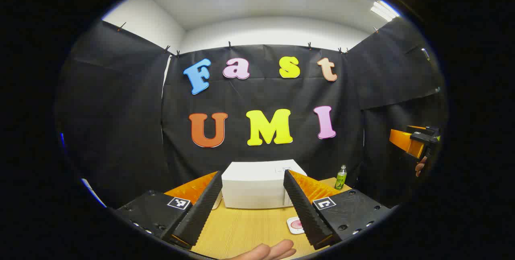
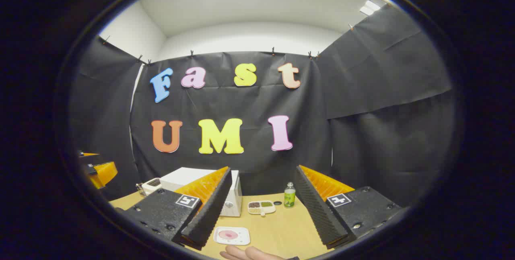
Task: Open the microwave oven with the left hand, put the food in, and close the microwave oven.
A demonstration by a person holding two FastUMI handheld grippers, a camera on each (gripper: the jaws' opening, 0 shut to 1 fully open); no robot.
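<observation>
Apparently unbranded, the white microwave (image 1: 257, 185) sits beyond both wide-open, empty grippers, left gripper (image 1: 252, 205) and right gripper (image 2: 261, 203).

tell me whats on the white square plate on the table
The white square plate on the wooden table carries a round pink piece of food. In the left gripper view, the left claw's finger covers part of it.
</observation>
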